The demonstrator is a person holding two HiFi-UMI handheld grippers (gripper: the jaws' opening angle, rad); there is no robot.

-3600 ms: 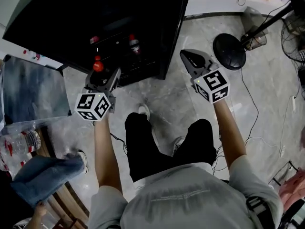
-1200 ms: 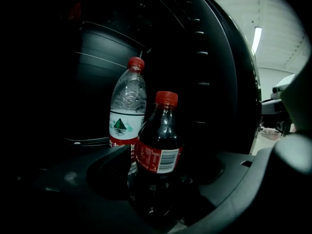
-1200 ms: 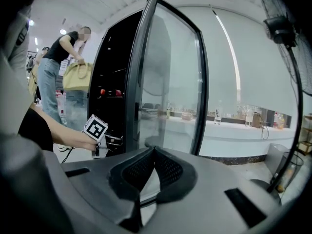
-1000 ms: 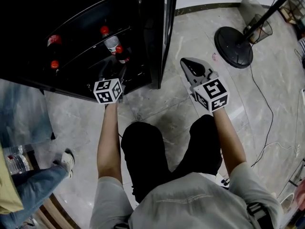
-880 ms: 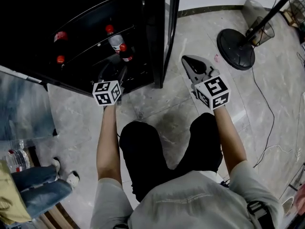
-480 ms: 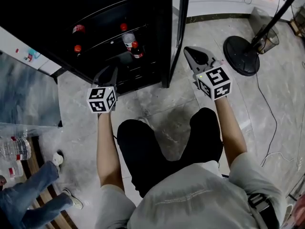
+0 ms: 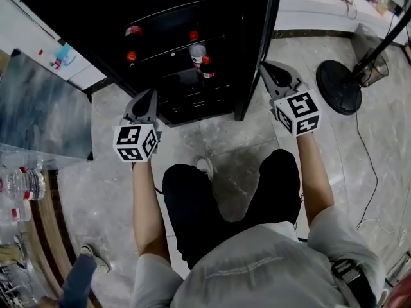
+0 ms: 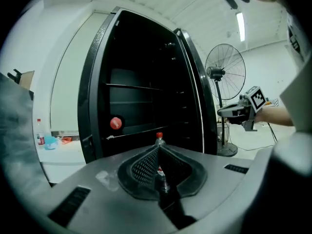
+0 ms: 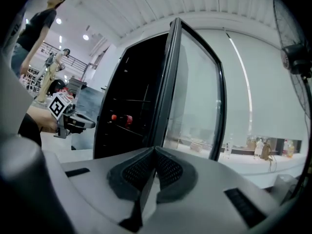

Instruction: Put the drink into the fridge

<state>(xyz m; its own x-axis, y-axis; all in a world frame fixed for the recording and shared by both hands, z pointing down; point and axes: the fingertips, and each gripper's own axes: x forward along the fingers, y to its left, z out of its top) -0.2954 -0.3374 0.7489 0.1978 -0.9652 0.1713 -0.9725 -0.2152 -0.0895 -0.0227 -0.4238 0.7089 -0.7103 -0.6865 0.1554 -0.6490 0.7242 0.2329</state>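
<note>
The black fridge [image 7: 160, 5] stands with its glass door [image 9: 195, 106] swung out to the right. Several red-capped drink bottles rest on its wire shelves; one [image 7: 200, 51] is on the right of a middle shelf. In the left gripper view an upright bottle [image 8: 159, 137] shows just past the jaw tips, with a round red cap [image 8: 115, 123] to its left. My left gripper [image 7: 146, 95] is shut and empty, just in front of the fridge's lower shelves. My right gripper [image 7: 268, 68] is shut and empty beside the door's edge.
A fan's round base [image 7: 340, 85] stands on the marble floor at the right, with a cable trailing from it. A table with a bluish top [image 7: 45, 108] is at the left, with water bottles [image 7: 19, 185] below it. A bystander's shoe [image 7: 93, 258] shows at the lower left.
The left gripper held a red-capped bottle 3.6 s ago, then reached into the fridge. It has since pulled back out empty. The right gripper stayed near the door.
</note>
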